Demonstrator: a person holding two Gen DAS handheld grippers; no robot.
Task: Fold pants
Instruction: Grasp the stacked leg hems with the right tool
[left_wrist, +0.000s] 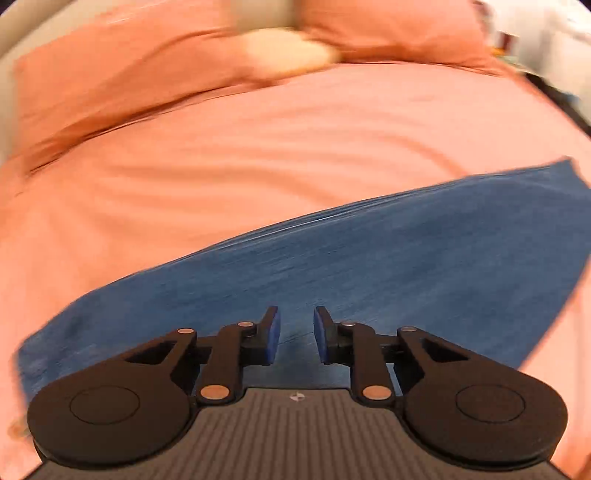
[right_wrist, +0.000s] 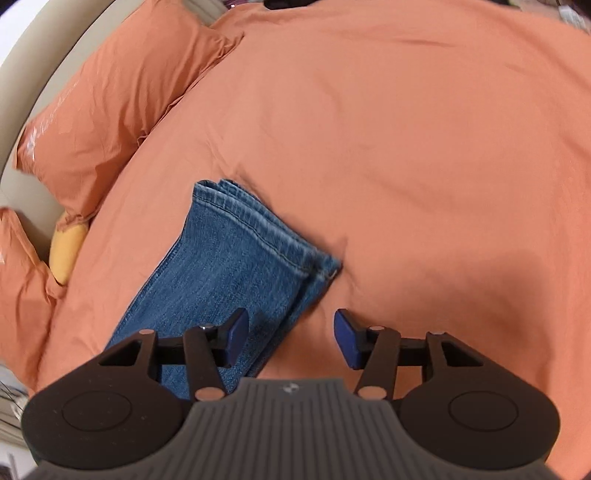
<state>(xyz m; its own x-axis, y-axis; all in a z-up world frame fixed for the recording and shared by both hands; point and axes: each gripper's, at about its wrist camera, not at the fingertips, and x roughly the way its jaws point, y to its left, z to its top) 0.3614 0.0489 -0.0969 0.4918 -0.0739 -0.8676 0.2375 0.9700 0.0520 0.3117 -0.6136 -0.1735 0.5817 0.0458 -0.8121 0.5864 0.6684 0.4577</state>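
A: Jeans (right_wrist: 229, 273) lie folded lengthwise on the bed (right_wrist: 406, 147), hems stacked at the far end.
B: Cross-folds remain, I judge. Left hand-held gripper (left_wrist: 296, 334) and right hand-held gripper (right_wrist: 291, 338) both gape, holding nothing.

A bed fills nearly all of both views, covered with an orange-pink duvet (right_wrist: 406, 147) that has soft wrinkles over its surface. At the head end lie pillows (right_wrist: 110, 110) in the same colour — in the right wrist view two of them are seen at the left side. Between them a yellow cushion (right_wrist: 68, 254) shows partly. Behind the pillows stands a beige padded headboard (right_wrist: 33, 70), curved by the lens. The left wrist view is blurred; at its top right corner some pale things — not clear what — are seen.
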